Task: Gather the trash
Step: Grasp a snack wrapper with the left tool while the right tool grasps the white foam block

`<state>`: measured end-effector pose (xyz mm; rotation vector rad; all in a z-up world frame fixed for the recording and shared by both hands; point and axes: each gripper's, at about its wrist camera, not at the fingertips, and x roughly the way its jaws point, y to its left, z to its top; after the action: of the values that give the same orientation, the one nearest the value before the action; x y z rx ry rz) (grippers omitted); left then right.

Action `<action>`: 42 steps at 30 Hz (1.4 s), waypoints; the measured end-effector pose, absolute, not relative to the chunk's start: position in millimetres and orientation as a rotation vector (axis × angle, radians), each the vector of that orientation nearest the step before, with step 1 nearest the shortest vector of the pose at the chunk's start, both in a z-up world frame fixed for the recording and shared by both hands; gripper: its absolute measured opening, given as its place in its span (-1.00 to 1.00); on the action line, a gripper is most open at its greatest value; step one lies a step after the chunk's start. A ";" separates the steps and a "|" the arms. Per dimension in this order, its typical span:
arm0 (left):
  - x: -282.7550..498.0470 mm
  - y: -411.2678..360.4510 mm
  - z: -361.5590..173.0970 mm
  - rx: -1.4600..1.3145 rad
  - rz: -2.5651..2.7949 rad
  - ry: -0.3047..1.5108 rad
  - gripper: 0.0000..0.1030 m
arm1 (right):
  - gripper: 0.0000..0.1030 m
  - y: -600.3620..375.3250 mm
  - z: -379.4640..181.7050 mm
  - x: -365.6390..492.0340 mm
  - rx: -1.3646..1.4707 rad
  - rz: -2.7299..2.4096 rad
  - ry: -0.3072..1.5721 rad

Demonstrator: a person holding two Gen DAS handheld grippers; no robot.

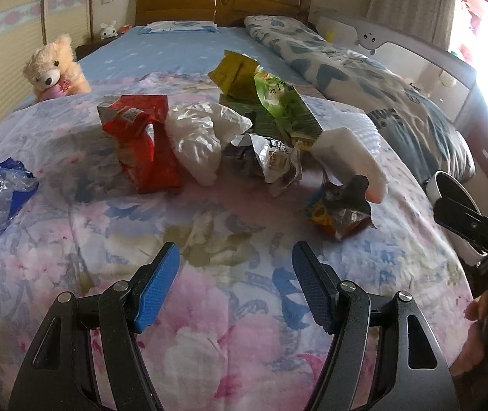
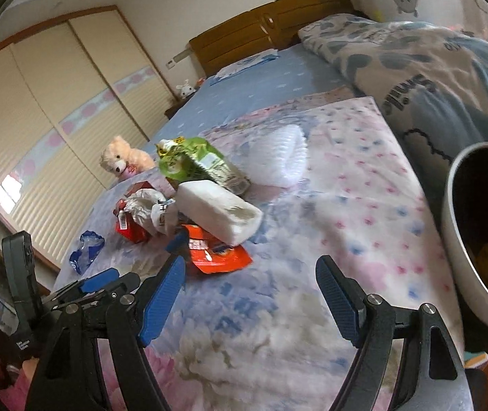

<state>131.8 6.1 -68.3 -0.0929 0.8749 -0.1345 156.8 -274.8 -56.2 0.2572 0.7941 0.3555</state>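
On the bed's floral quilt (image 1: pixel 209 308), both grippers (image 1: pixel 235 282) (image 2: pixel 249 294) hover jaws spread, empty; the light, crinkly snack wrappers (image 1: pixel 148 144) likely pinch best at a crumpled edge.

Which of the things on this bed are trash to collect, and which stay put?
Trash to collect:
red wrapper
white crumpled bag
green packet
blue wrapper
orange wrapper

Leave:
teddy bear
folded quilt
pillow
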 end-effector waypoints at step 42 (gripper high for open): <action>148.7 0.9 -71.0 -0.173 -0.330 0.912 -0.72 | -0.49 -248.7 -76.9 218.0 0.197 0.401 0.833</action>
<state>148.7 0.9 -71.0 -0.1727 0.9122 -0.3297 218.0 -248.7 -76.9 0.1973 0.8331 0.4007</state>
